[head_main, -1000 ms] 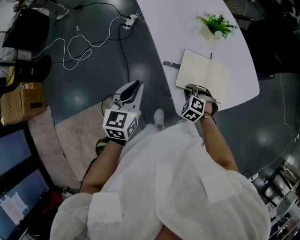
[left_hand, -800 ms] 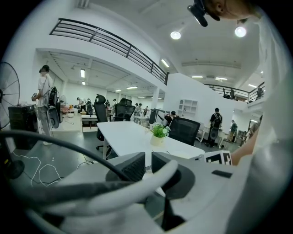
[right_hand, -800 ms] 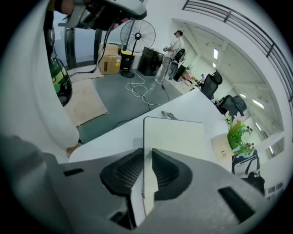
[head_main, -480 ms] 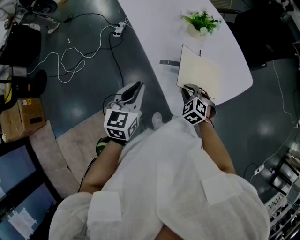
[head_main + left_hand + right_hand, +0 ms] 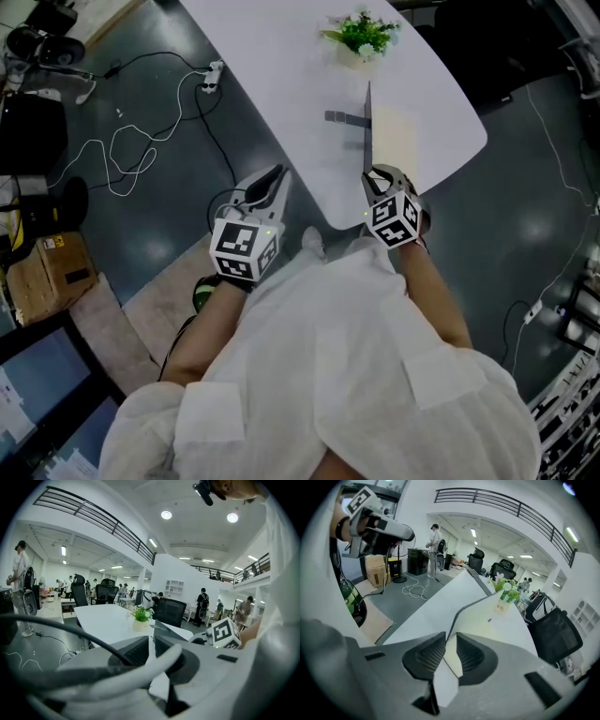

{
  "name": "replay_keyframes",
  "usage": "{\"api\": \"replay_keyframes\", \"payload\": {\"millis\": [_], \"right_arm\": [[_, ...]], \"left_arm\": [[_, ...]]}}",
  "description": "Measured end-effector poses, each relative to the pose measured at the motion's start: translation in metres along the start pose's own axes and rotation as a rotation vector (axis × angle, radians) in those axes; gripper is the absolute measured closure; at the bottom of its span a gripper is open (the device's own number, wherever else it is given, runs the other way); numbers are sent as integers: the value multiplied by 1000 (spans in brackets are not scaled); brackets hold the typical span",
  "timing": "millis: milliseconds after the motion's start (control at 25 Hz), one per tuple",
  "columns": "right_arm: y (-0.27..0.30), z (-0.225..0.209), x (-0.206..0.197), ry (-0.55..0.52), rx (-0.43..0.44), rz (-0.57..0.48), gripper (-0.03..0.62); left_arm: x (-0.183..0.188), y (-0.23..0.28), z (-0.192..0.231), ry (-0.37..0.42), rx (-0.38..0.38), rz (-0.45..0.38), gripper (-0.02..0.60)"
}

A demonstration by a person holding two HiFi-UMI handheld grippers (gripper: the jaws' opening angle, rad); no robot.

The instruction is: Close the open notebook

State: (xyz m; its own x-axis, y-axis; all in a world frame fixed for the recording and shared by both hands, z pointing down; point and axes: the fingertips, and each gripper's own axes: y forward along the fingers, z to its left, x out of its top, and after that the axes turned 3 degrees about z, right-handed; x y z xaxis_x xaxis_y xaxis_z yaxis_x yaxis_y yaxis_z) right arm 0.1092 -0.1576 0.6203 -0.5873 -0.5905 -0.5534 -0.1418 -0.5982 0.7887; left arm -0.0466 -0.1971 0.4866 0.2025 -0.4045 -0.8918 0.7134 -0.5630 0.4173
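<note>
The notebook [image 5: 397,141] lies on the white table [image 5: 281,84], its left half lifted so that it stands almost on edge. My right gripper [image 5: 376,178] grips the near edge of this raised cover [image 5: 476,613], which runs up out of the jaws in the right gripper view. The cover sits between the pads of the right gripper [image 5: 449,651] while the jaws are opening slightly. My left gripper [image 5: 272,178] hangs beside the table's left edge, over the floor, with nothing in it. Its jaws stand nearly together in the left gripper view [image 5: 151,646].
A small potted plant [image 5: 361,36] stands on the table beyond the notebook, and a dark pen-like thing [image 5: 342,117] lies just left of it. Cables and a power strip [image 5: 208,77] lie on the floor at left. A cardboard box [image 5: 42,267] sits lower left.
The notebook's left half has swung up from lying flat to nearly upright, with the right gripper on its near edge rising and rolling. The left gripper stays off the table's edge.
</note>
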Motion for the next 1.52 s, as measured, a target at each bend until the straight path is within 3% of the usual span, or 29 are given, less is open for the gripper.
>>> {"api": "replay_keyframes", "payload": {"millis": [280, 560, 760, 1280, 1400, 1520], "right_arm": [[-12, -20, -38, 105, -46, 43, 502], [-19, -33, -102, 200, -80, 187, 513], [-41, -46, -131, 283, -121, 197, 511], [-92, -92, -104, 373, -246, 24, 513], [-111, -104, -89, 427, -280, -73, 517], [-134, -118, -69, 490, -304, -237, 533]], "left_arm": [[2, 13, -26, 30, -51, 12, 543], [2, 22, -39, 44, -71, 20, 543], [2, 27, -45, 40, -78, 23, 543], [21, 29, -55, 60, -89, -14, 543], [28, 24, -52, 61, -74, -34, 543], [36, 17, -44, 59, -52, -61, 543]]}}
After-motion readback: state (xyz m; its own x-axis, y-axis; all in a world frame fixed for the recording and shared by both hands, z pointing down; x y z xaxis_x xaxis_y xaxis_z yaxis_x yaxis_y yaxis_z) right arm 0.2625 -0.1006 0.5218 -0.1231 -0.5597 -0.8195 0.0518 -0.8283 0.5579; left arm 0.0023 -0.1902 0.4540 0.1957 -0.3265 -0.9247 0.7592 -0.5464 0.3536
